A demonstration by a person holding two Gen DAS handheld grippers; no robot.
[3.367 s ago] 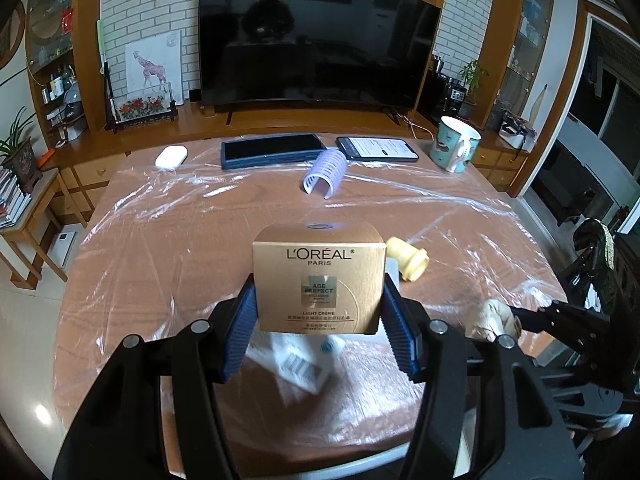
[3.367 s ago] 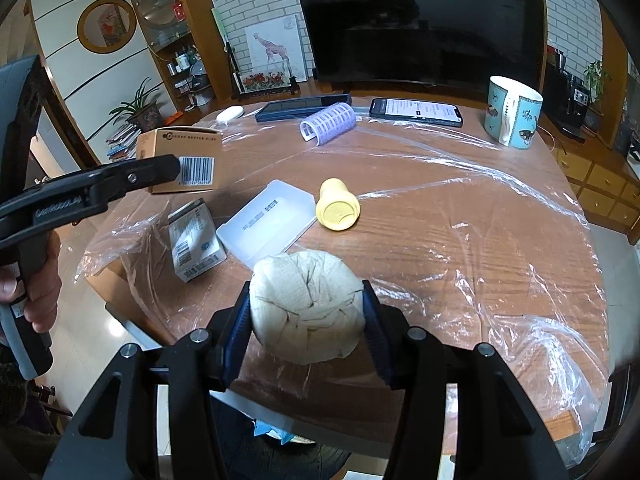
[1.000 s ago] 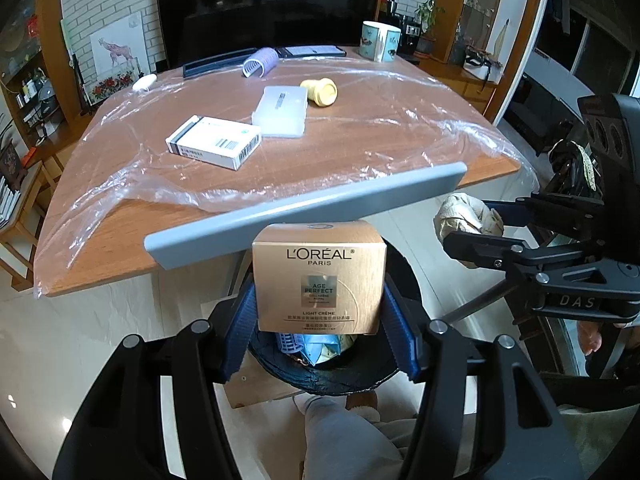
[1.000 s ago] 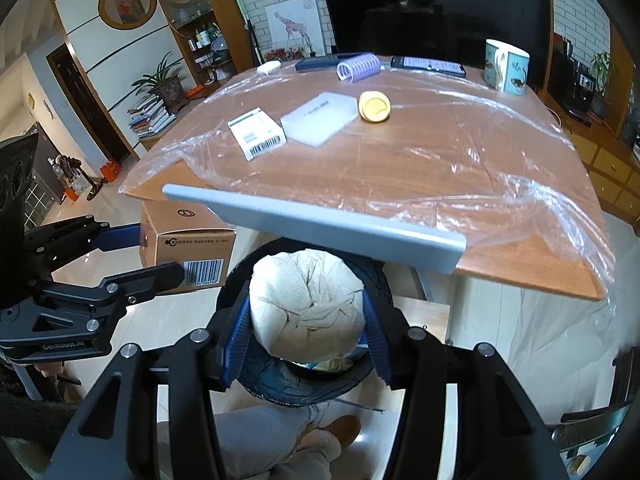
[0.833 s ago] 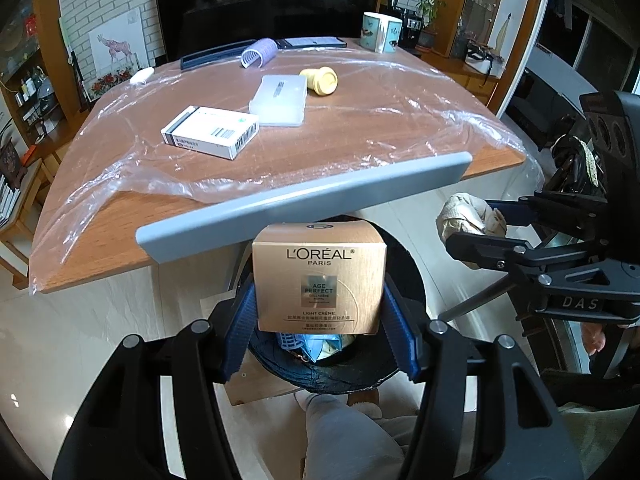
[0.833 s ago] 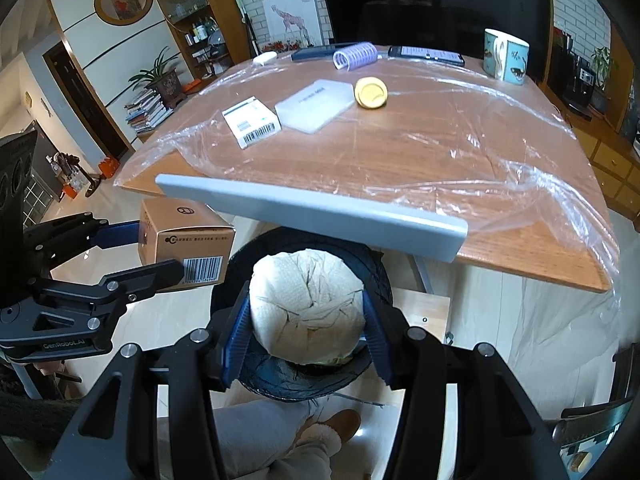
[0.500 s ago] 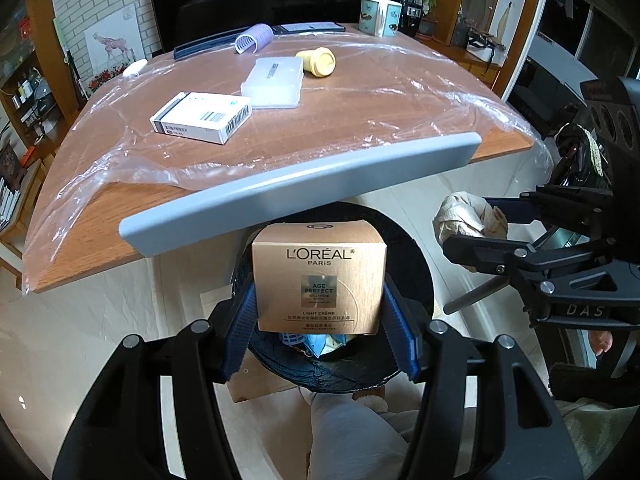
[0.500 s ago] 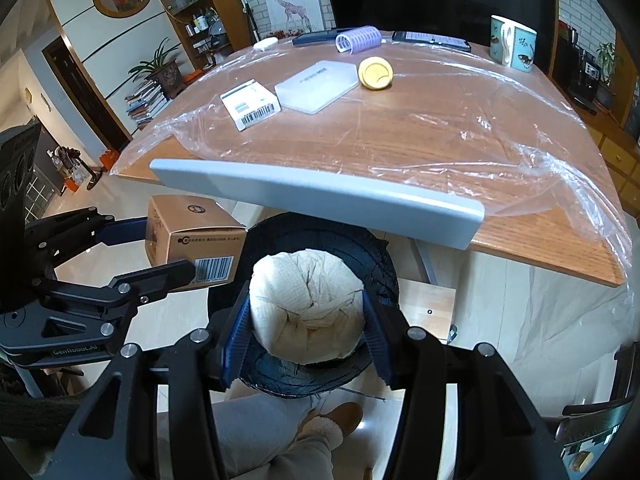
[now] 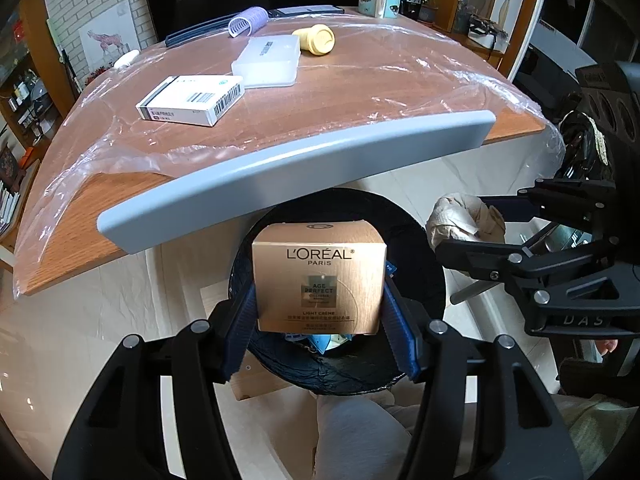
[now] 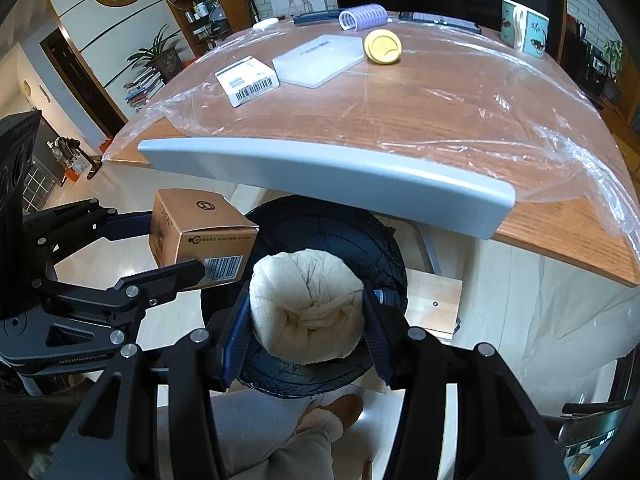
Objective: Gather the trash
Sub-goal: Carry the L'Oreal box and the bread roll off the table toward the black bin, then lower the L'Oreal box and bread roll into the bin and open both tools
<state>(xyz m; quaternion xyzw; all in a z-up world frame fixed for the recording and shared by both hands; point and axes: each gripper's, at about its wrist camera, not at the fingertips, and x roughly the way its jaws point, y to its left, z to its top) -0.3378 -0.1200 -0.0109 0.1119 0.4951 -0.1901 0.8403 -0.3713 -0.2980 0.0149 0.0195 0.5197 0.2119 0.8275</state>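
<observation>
My left gripper [image 9: 319, 312] is shut on a gold L'Oreal cream box [image 9: 319, 276] and holds it over the open black-lined trash bin [image 9: 416, 256] on the floor. My right gripper [image 10: 306, 320] is shut on a crumpled beige paper wad [image 10: 308, 304], also above the bin [image 10: 332, 220]. In the right wrist view the box [image 10: 200, 232] and left gripper are at the left of the bin. In the left wrist view the wad [image 9: 460, 220] is at the bin's right edge.
The wooden table [image 9: 360, 92] under clear plastic film holds a white barcode box [image 9: 192, 100], a clear plastic case [image 9: 268, 62], a yellow cap [image 9: 318, 39], a purple roller [image 9: 248, 20] and a mug [image 10: 524, 28]. A grey chair backrest [image 10: 320, 176] spans the table edge. The person's legs [image 10: 280, 440] are below.
Both grippers have drawn back from the table and tilted down over the bin, still holding the box and the wad. The bin now fills more of both views.
</observation>
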